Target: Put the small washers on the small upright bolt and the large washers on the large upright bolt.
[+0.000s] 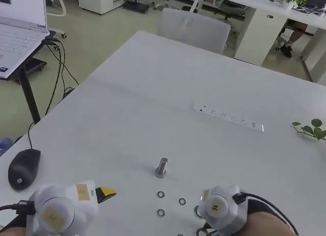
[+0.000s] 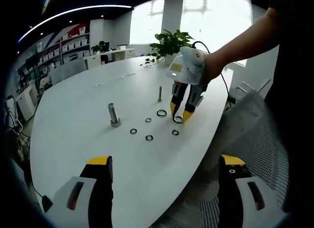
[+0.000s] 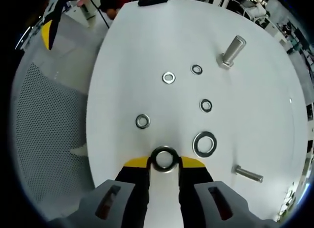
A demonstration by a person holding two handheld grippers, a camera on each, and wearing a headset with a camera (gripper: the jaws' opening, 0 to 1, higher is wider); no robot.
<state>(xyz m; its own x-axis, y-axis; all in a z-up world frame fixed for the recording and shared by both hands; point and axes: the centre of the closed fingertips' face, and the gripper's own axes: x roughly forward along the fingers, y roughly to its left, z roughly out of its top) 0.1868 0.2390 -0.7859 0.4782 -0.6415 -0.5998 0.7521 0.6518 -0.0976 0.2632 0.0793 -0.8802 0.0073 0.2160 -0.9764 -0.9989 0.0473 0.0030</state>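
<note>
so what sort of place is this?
Probably an open-plan office or lab: a long white table with a power strip and mouse, a laptop alongside, an office chair behind.

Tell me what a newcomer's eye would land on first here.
The right gripper, at the near edge of the table, with its jaws against both sides of a large washer lying flat. Next, the large upright bolt standing farther in, with small washers scattered between.
</note>
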